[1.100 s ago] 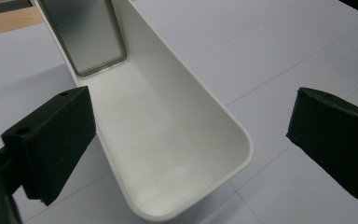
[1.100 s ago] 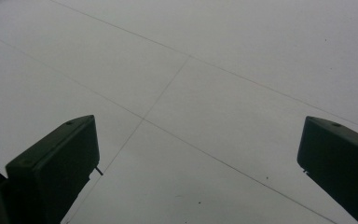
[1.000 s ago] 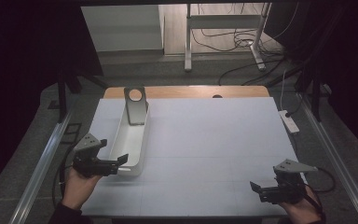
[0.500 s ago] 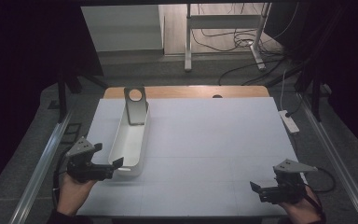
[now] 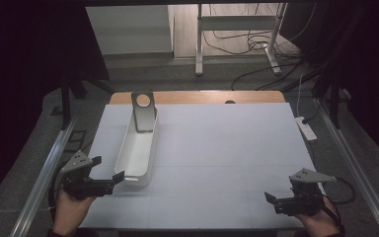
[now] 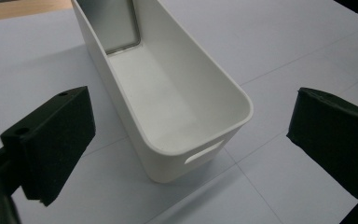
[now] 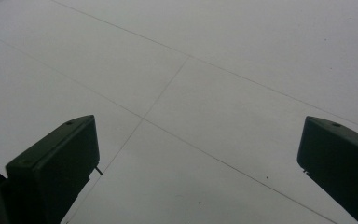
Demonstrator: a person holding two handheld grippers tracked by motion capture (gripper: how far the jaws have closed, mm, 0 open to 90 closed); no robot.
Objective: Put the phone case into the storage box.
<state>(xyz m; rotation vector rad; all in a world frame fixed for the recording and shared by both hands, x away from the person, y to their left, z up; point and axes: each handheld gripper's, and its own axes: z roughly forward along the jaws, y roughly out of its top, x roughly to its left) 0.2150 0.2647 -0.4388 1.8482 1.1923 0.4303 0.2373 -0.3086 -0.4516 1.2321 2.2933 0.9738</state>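
Observation:
A long white bin [image 5: 139, 148] lies lengthwise on the left of the white table top [image 5: 227, 148]. A grey metal plate with a round hole [image 5: 143, 111] leans up out of its far end. My left gripper [image 5: 107, 168] is open just left of the bin's near end, apart from it. In the left gripper view the jaws stand wide on either side of the bin's near end [image 6: 186, 140], whose end wall has a handle slot; the left gripper [image 6: 191, 135] holds nothing. The plate's foot [image 6: 116, 23] rests inside the bin. My right gripper [image 5: 279, 194] is open and holds nothing at the front right, over bare table [image 7: 198, 158].
A wooden strip [image 5: 202, 97] borders the table's far edge. A white power strip [image 5: 306, 127] lies off the right edge. Metal rails [image 5: 44, 168] run along both sides. Cables and a stand's legs [image 5: 237, 44] are on the floor beyond.
My left gripper has drawn back a little from the bin's near end, toward the left and the person. The bin and the right gripper have stayed put.

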